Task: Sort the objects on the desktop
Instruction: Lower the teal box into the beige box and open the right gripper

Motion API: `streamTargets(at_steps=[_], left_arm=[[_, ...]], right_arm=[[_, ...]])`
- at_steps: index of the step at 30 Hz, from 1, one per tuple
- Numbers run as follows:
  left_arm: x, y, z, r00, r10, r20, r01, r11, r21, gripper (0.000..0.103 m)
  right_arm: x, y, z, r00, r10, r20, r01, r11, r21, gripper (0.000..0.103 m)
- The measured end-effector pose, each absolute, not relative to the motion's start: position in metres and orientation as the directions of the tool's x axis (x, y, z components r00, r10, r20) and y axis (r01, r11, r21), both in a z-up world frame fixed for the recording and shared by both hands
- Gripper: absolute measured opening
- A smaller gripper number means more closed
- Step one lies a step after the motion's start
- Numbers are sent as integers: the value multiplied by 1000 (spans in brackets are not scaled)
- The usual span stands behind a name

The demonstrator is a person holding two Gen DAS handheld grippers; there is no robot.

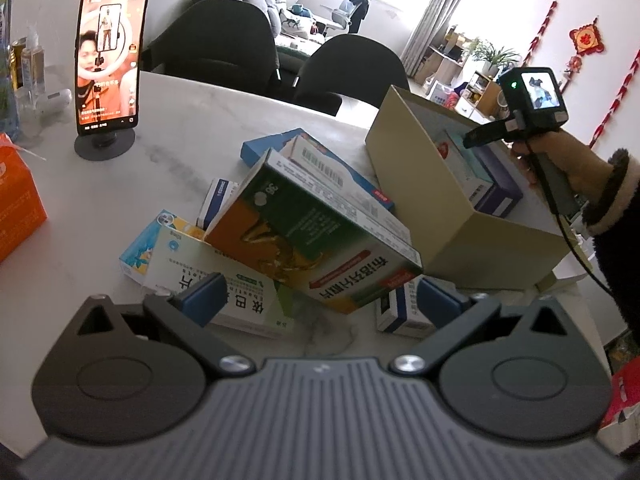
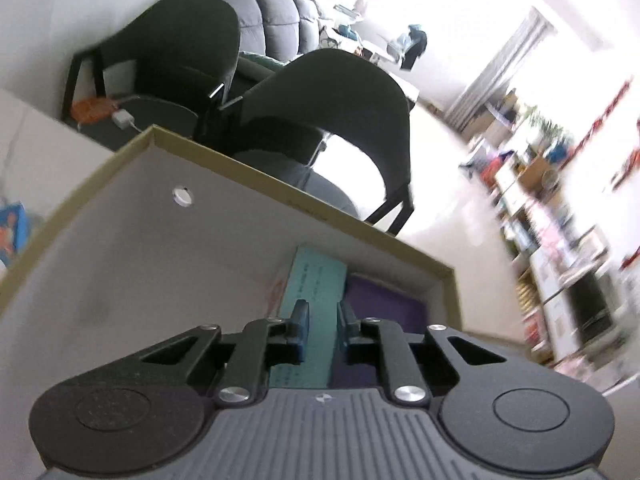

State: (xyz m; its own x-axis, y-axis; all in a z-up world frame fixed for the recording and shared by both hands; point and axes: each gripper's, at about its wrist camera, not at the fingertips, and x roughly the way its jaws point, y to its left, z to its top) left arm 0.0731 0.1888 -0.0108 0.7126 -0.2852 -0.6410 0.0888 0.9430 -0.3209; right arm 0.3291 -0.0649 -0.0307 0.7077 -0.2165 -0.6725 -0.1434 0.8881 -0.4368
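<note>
A pile of medicine boxes lies on the white table (image 1: 120, 184). On top is an orange-and-green box (image 1: 312, 240), with a white-green box (image 1: 224, 292) and a blue box (image 1: 320, 168) around it. My left gripper (image 1: 320, 300) is open just in front of the orange-and-green box. A beige cardboard box (image 1: 452, 208) stands at the right, holding a teal box (image 2: 316, 288) and a purple box (image 2: 380, 308). My right gripper (image 2: 323, 322) is inside the cardboard box (image 2: 120, 264), jaws nearly closed with a narrow gap, over the teal box, holding nothing. It also shows in the left wrist view (image 1: 476, 140).
A phone on a round stand (image 1: 108, 64) is at the back left. An orange carton (image 1: 16, 204) sits at the left edge. Bottles (image 1: 28, 68) stand at the far left. Two dark chairs (image 1: 348, 68) are behind the table.
</note>
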Motion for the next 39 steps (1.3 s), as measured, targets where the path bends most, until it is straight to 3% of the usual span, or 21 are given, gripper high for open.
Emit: streamTargets(at_steps=[4,10,13,16,22,31,36,39], left_arm=[[72,188,-11,712,-287,-641,90,943,-322,103],[72,187,-13,711,-285,-643,86,943,-323,103],[71,184,-15,708,-292,-643,93,941,-326,103],[72,182,-17,702,-295,-648,95,941,-326,103],[71,181,-14,702,-292,-649,96,942,-321,103],[72,180,-15,698,-285,-657,89,945,-315,103],[70,181,-13,702,-288,-651,94,944,-317,103],[72,181,-14,701,-294,-649,96,942,-323,103]], right_arm=[[326,-71,-29,719,-164,-676,-173,899,-401,33],[315,-75,-13,743,12,-669,-348,861,-371,35],[299,-63,-16,758,65,-649,-452,769,-451,44],[282,-49,-30,743,100,-662,-555,645,-526,45],[279,-31,-65,714,13,-700,-608,506,-612,45],[293,-16,-104,723,-204,-660,-582,337,-740,45],[301,-22,-103,714,-172,-678,-580,398,-711,50],[305,-29,-86,700,-109,-705,-571,508,-645,59]])
